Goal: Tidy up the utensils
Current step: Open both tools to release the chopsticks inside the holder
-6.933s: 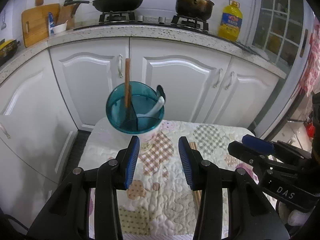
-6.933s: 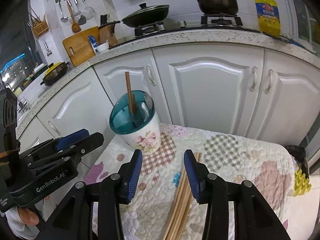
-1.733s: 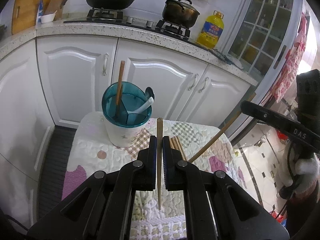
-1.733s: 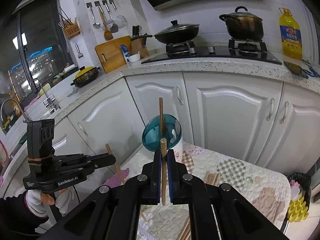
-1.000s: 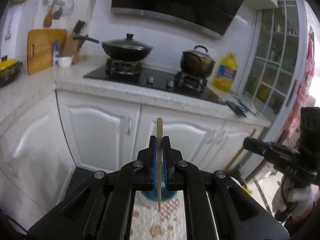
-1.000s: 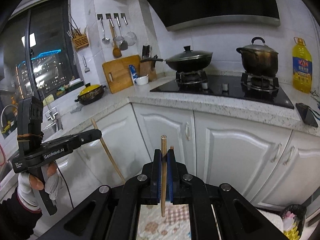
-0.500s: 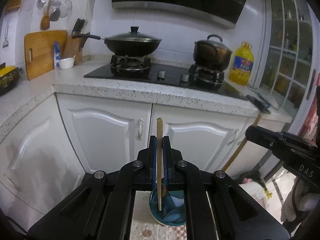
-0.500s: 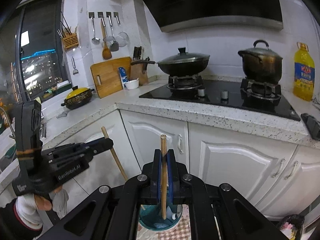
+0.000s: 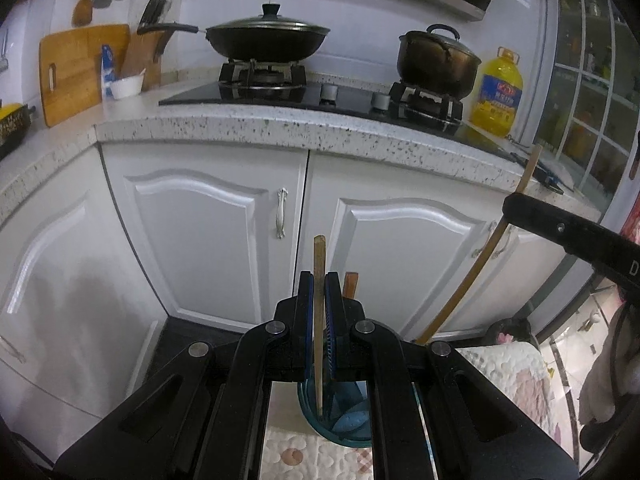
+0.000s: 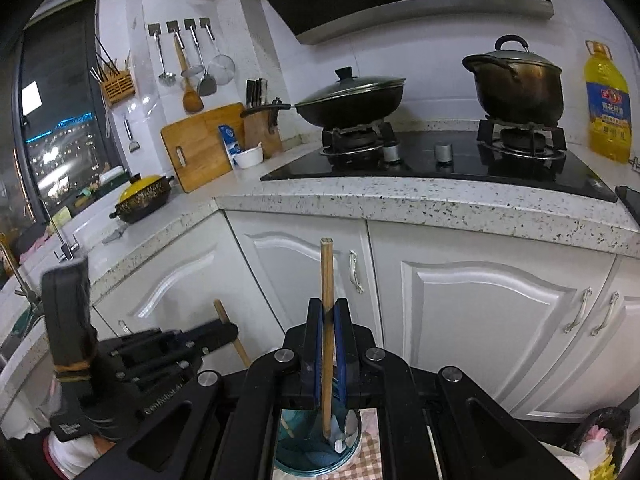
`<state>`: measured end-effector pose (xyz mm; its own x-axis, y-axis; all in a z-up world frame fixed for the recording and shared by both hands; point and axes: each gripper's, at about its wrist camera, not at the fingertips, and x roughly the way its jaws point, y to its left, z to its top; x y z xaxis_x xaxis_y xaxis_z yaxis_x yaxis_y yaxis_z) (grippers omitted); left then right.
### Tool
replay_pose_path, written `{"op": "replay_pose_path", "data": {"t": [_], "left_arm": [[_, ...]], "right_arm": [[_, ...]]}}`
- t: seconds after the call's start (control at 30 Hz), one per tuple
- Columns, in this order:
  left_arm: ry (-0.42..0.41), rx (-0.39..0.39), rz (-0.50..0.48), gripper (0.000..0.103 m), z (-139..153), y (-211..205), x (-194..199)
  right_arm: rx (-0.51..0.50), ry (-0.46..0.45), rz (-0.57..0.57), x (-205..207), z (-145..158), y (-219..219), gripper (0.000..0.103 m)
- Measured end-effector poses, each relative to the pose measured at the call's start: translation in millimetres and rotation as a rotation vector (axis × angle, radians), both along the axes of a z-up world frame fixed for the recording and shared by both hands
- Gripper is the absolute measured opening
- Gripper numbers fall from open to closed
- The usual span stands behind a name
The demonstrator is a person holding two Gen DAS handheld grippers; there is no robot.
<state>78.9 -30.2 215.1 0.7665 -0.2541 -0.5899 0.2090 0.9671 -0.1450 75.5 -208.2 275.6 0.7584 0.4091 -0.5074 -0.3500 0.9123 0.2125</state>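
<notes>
In the left wrist view my left gripper (image 9: 319, 282) is shut on an upright wooden chopstick (image 9: 319, 252). Its lower tip hangs over the mouth of the teal utensil holder (image 9: 344, 430). A brown wooden handle (image 9: 350, 283) stands in the holder behind the fingers. At the right, my right gripper (image 9: 516, 204) holds a slanted chopstick (image 9: 476, 268). In the right wrist view my right gripper (image 10: 327, 309) is shut on its chopstick (image 10: 327, 264), whose tip points into the holder (image 10: 312, 458) beside a white spoon (image 10: 347, 426). The left gripper (image 10: 230, 330) is at the left with its chopstick (image 10: 222, 311).
The holder stands on a quilted patterned cloth (image 9: 508, 364). White cabinet doors (image 9: 208, 240) and a speckled counter (image 9: 280, 130) lie straight behind. A lidded wok (image 9: 266, 40), a pot (image 9: 436, 58), an oil bottle (image 9: 496, 94) and a cutting board (image 9: 76, 68) are on the counter. A gloved hand (image 10: 72, 448) holds the left gripper.
Both grippers have sunk and moved toward the holder with their chopsticks still clamped. The holder, nearly hidden a second ago, now shows under both pairs of fingers.
</notes>
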Motion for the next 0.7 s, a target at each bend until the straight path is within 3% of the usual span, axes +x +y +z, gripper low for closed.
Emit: {"op": "replay_pose_path", "data": {"t": [0.27,0.5,0.53,0.63,0.7], "left_arm": [[0.026,0.003,-0.006,0.004,-9,-4,-1],[0.075,-0.001,-0.012,0.004,-19,-4,-2],[0.079,-0.002,-0.012,0.004,-20,-4,-3],[0.086,-0.007,-0.007,0.009,-22,-3,-4],[0.092,-0.010,-0.001,0.017,-24,-2,-4]], "right_arm": [[-0.009,0.070,0.030,8,-28,13,0.005],[-0.020,0.217,0.057,22,-69,15,0.005],[-0.011,0.232,0.051,23,-72,12,0.006],[0.018,0.241,0.035,20,-72,3,0.026],[0.023,0.236,0.029,15,-71,-2,0.027]]}}
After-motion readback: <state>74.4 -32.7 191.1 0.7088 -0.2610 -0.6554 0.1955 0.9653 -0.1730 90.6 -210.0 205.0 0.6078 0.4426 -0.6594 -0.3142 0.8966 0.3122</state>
